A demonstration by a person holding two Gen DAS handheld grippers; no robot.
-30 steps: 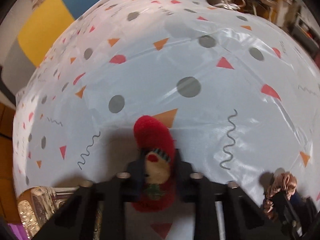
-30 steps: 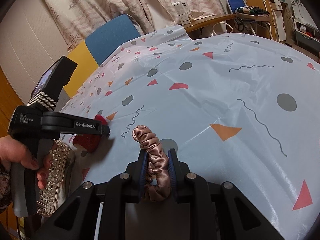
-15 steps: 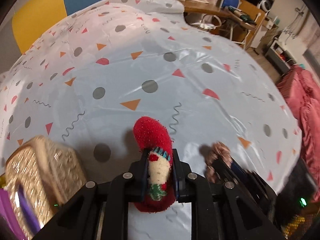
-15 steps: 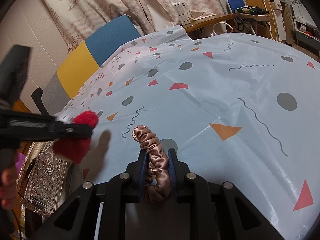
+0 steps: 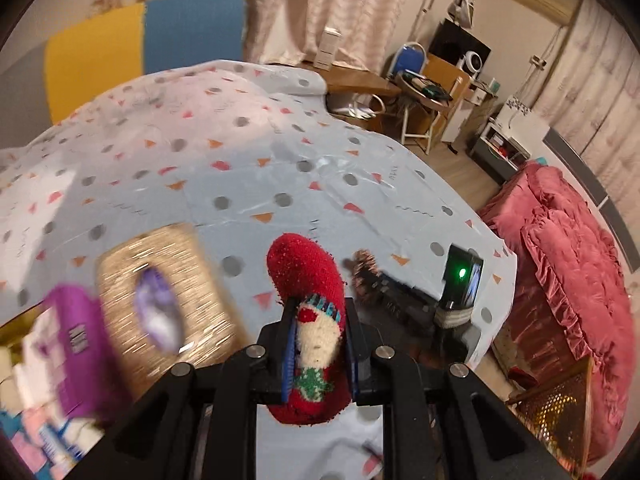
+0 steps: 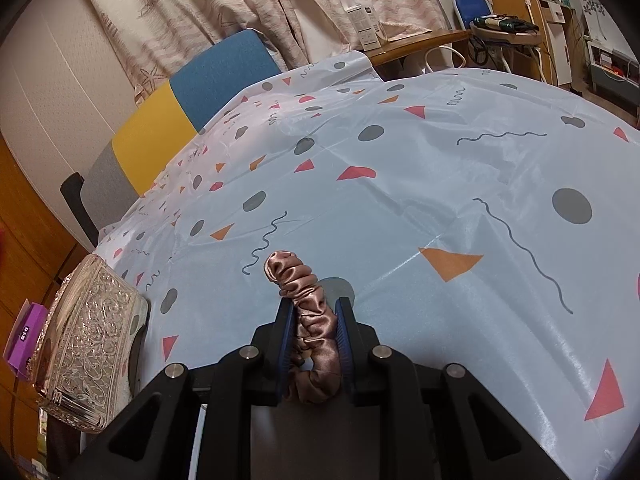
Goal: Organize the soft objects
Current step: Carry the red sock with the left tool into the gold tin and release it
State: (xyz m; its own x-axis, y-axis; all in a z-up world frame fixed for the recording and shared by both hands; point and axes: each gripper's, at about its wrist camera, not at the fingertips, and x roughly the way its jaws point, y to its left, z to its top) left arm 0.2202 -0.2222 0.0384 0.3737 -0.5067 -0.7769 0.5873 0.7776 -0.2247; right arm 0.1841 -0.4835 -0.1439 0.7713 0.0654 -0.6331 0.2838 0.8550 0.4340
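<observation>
My left gripper (image 5: 318, 322) is shut on a fuzzy red Christmas sock (image 5: 310, 280) with a white figure and a green tree on it, held high above the table. Below and to its left lies an ornate gold box (image 5: 168, 304) with an oval hole in its top. My right gripper (image 6: 314, 320) is shut on a brown satin scrunchie (image 6: 308, 312) just above the patterned tablecloth (image 6: 440, 184). The left wrist view shows that right gripper (image 5: 366, 274) low at the right of the sock. The same box (image 6: 88, 344) stands at the table's left edge in the right wrist view.
A purple carton (image 5: 76, 344) sits left of the gold box, off the table's edge. A blue, yellow and grey chair (image 6: 180, 108) stands behind the table. A red quilted bed (image 5: 568, 280) and cluttered desks (image 5: 420, 88) lie beyond the table's right edge.
My left gripper has risen and swung away from the tablecloth with the sock, so the gold box and the room came into view. It has left the right wrist view. The right gripper stayed still.
</observation>
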